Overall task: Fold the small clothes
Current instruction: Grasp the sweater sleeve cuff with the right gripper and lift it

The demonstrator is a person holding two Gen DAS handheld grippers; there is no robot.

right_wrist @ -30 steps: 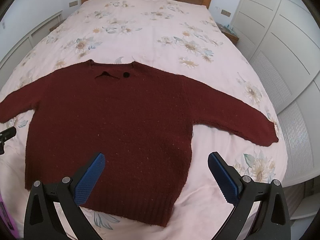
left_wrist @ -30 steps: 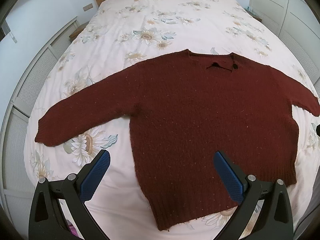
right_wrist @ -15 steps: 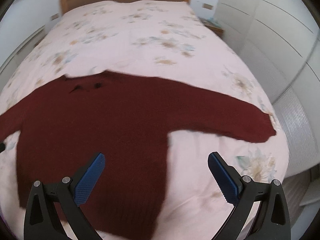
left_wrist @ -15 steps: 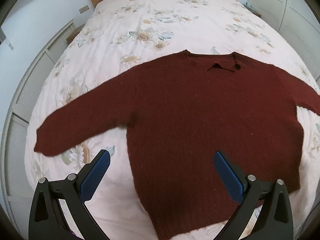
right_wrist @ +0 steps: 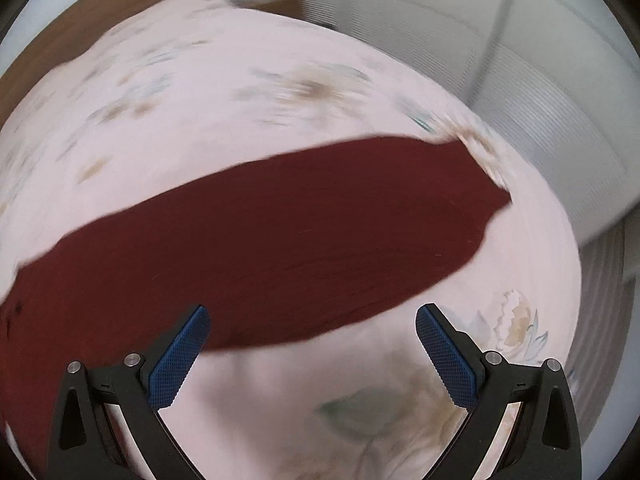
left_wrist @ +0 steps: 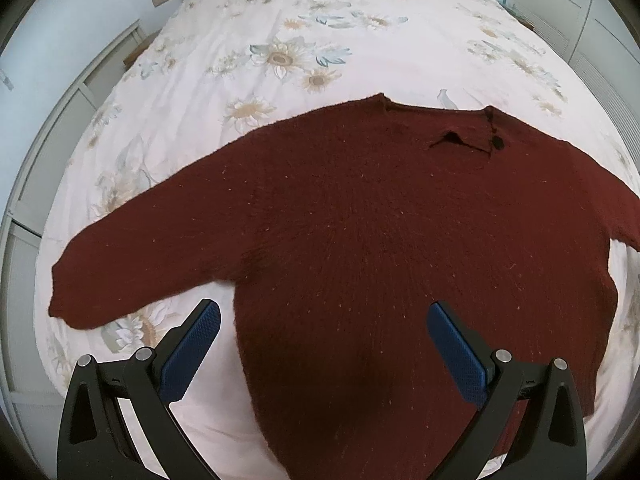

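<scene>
A dark red knitted sweater with long sleeves (left_wrist: 380, 248) lies spread flat, front up, on a bed covered by a pale pink quilt printed with sunflowers (left_wrist: 304, 24), and it fills the centre and lower half of the left wrist view, its neckline with a small dark button toward the upper right of the frame. One sleeve (left_wrist: 132, 256) runs out toward the lower left edge, its cuff resting on the quilt. The left gripper (left_wrist: 320, 320) hovers over the lower body of the sweater with its blue-padded jaws spread wide and nothing between them. In the right wrist view, which is blurred, the other sleeve (right_wrist: 304, 240) crosses the middle of the frame on a slant, its cuff near the upper right. The right gripper (right_wrist: 312, 322) sits just short of that sleeve's lower edge, jaws likewise wide apart and empty. No fold appears to have been made yet, so the step in hand looks like reaching for the sleeves. To do it well, each gripper should probably come down near a cuff, pinch the full thickness of the knit without catching the quilt beneath, then lift slightly and carry the sleeve across the chest so it lands flat. Thick, loose knit may sag or stretch, so a low, steady carry seems wise.
</scene>
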